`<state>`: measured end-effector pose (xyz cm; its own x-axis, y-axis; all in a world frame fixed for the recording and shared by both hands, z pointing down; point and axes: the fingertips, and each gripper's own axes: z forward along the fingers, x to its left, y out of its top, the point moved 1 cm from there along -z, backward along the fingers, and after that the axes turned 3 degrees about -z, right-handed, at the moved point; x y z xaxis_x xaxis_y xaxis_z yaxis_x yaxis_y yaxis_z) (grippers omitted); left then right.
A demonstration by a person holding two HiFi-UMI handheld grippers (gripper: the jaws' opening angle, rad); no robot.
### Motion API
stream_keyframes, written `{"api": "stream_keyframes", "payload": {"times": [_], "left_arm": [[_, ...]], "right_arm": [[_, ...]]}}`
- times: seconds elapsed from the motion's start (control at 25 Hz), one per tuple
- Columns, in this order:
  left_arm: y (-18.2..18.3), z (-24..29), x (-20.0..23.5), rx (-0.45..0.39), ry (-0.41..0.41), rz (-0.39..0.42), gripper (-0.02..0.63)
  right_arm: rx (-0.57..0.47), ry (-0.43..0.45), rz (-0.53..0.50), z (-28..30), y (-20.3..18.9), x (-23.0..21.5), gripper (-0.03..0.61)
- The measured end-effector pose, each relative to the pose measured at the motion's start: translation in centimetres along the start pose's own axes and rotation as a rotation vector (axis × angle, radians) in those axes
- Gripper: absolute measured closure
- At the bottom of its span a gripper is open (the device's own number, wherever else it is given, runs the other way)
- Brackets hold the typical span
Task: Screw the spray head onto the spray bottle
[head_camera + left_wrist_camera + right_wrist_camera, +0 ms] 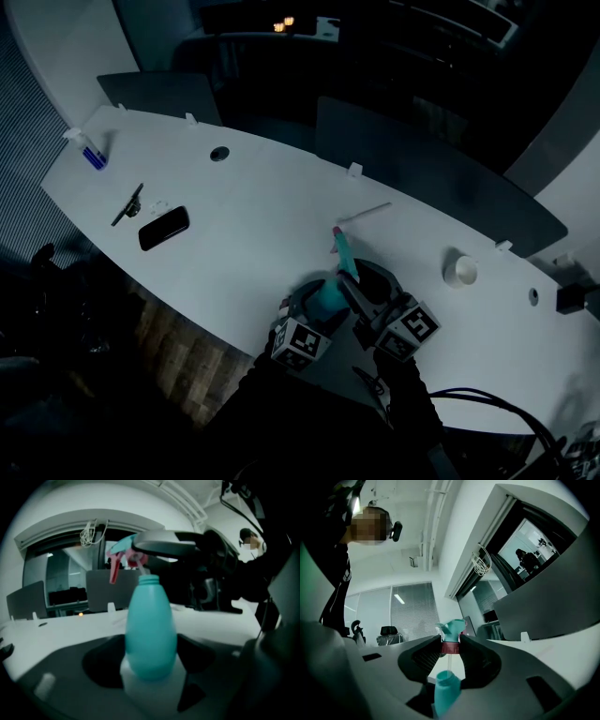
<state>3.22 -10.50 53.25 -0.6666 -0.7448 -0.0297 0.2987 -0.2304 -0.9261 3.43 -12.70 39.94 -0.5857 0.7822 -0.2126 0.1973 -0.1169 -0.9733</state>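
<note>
The teal spray bottle (150, 634) stands upright between the jaws of my left gripper (150, 660), which is shut on its lower body. My right gripper (450, 647) is shut on the red collar of the spray head (451, 632), a teal head with a pink trigger. The head hangs just above the bottle's open neck (447, 681), and its thin dip tube (449, 663) reaches down into it. In the head view both grippers meet at the table's near edge, with the bottle (328, 295) under the spray head (343, 246).
On the white curved table (253, 253) lie a black phone (163, 228), a dark pen-like tool (127, 204), a small bottle (92, 155) at the far left, a white stick (366, 215) and a white round cup (460, 271). Cables (487, 403) run at the near right.
</note>
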Motion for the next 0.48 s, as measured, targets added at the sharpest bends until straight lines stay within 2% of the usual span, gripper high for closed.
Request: {"api": "stream_keyframes", "payload": {"times": [0.28, 0.48], "left_arm": [[-0.1, 0.1, -0.1, 0.003, -0.003, -0.002, 0.262], [-0.1, 0.4, -0.1, 0.003, 0.001, -0.006, 0.262]], "right_arm": [[0.073, -0.02, -0.044, -1.0, -2.7, 0.5, 0.449], [0.098, -0.022, -0.142, -0.9, -2.9, 0.7, 0.449]]}}
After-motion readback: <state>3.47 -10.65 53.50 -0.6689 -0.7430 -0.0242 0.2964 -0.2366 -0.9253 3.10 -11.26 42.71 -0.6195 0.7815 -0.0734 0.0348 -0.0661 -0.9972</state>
